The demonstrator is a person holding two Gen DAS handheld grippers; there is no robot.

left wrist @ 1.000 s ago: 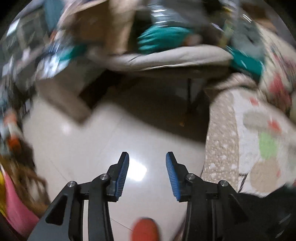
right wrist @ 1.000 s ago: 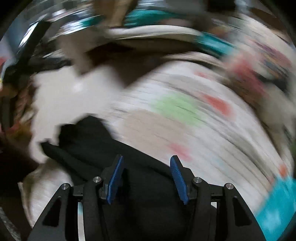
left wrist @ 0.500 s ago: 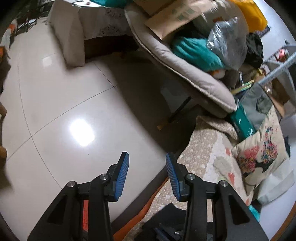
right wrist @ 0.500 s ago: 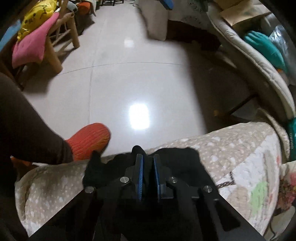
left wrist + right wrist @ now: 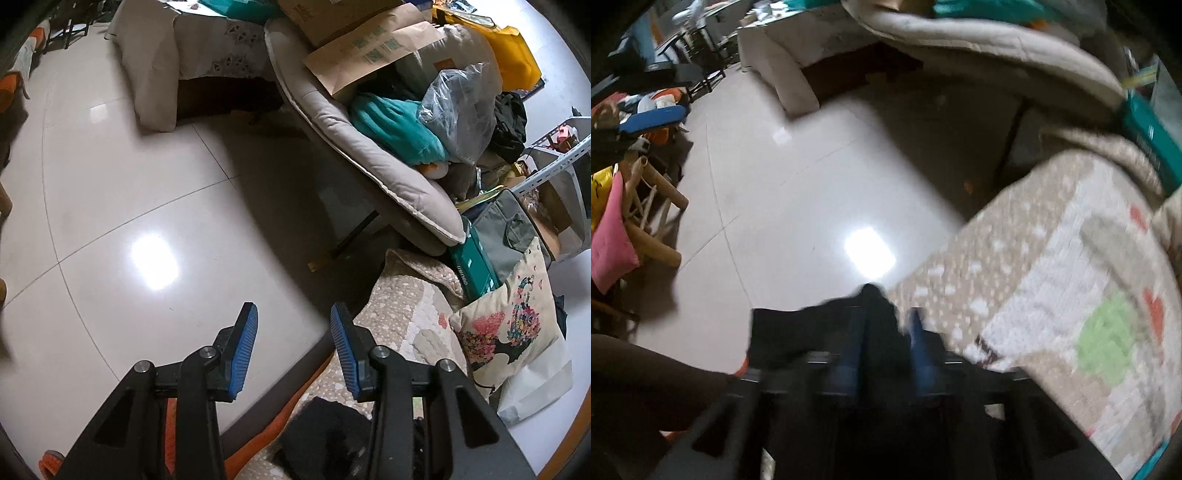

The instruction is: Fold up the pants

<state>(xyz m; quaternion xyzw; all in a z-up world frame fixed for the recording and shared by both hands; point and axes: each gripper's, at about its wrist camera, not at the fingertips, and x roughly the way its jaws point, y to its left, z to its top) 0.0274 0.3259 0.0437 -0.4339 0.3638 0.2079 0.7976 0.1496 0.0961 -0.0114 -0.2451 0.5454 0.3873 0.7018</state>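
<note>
In the left wrist view, the left tool (image 5: 293, 345) hangs with its blue pads wide apart and nothing between them, aimed over the glossy tiled floor (image 5: 147, 206) toward 12 o'clock. Down at 5 o'clock, just under its right finger, a dark bunch of the black pants (image 5: 325, 432) lies on the dotted quilt (image 5: 402, 314) that covers the bed or sofa edge. A floral cushion (image 5: 509, 339) sits at 3 o'clock, and a padded chair piled with bags and boxes (image 5: 388, 155) stands at 1 o'clock. The empty tool seems parked near the cloth, probably so it can take a second edge.

The right wrist view is smeared. The right tool (image 5: 882, 343) has black pants fabric (image 5: 827, 328) bunched between and over its blue pads, which stand fairly near each other; whether they truly pinch the cloth cannot be told. The fabric hangs over the quilt's edge (image 5: 1027, 266) at 3 o'clock, likely lifted clear for spreading before any fold. A chair with a pink cushion (image 5: 613, 240) stands at 9 o'clock.
</note>
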